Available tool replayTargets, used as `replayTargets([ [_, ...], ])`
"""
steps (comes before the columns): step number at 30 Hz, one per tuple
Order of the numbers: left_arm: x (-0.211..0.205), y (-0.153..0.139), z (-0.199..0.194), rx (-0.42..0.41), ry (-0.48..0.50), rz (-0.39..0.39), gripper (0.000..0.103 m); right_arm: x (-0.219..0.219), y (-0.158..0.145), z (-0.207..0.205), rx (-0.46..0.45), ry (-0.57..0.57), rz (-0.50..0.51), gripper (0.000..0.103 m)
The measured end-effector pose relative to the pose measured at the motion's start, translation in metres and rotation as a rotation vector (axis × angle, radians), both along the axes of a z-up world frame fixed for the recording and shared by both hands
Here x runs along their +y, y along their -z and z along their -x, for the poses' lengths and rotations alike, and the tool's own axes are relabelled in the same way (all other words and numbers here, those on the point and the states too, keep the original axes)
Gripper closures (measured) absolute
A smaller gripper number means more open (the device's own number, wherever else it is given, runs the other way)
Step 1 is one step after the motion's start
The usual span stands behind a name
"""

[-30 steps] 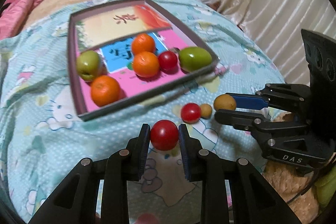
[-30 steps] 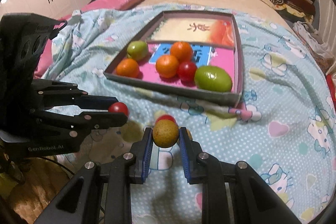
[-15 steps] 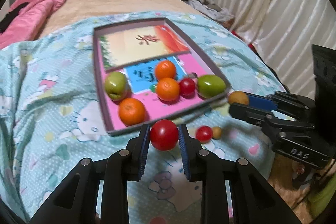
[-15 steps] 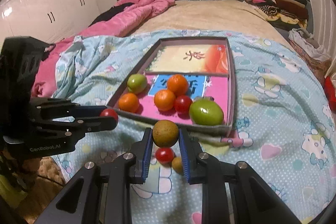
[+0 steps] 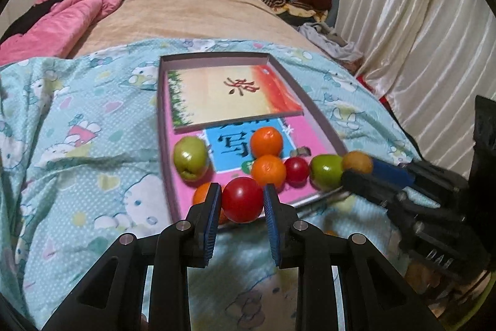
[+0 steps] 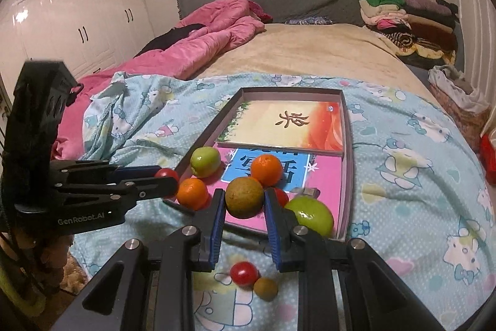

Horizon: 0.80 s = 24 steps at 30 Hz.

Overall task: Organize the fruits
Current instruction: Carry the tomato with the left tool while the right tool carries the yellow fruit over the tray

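Left wrist: L gripper (image 5: 242,204) clamps red tomato (image 5: 242,200) at tray (image 5: 325,126) near rim; R gripper (image 6: 244,203) grips brown fruit (image 6: 244,197), nearer the tray's inside.

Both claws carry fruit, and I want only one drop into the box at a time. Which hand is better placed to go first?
Probably the right. Its claw holds the brown fruit seemingly over the box's pink floor, while the left claw with the red tomato sits at the near rim.
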State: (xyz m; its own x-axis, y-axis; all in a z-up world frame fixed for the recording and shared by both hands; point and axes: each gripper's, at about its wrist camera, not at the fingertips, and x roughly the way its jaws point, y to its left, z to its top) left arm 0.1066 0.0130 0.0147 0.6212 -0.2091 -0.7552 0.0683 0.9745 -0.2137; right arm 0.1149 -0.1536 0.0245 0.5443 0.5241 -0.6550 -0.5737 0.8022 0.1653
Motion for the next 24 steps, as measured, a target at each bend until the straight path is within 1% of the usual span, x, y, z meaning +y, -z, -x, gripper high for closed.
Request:
replayTargets([
  [4,-0.008,0.005,-0.008,-0.006,0.006,-0.005,0.075,0.002,0.008,-0.003,0.005,-0.007,0.014,0.078],
  [9,-0.017,0.015,-0.017,0.018,0.019,-0.033,0.075,0.001,0.016,-0.01,0.018,0.0,0.03,0.078],
  [17,-0.023,0.023,-0.022,0.018,0.024,-0.072,0.075,0.004,0.026,-0.019,0.027,-0.009,0.055,0.078],
  [24,-0.026,0.03,-0.024,0.031,0.034,-0.095,0.075,0.01,0.03,-0.017,0.022,-0.033,0.066,0.078],
])
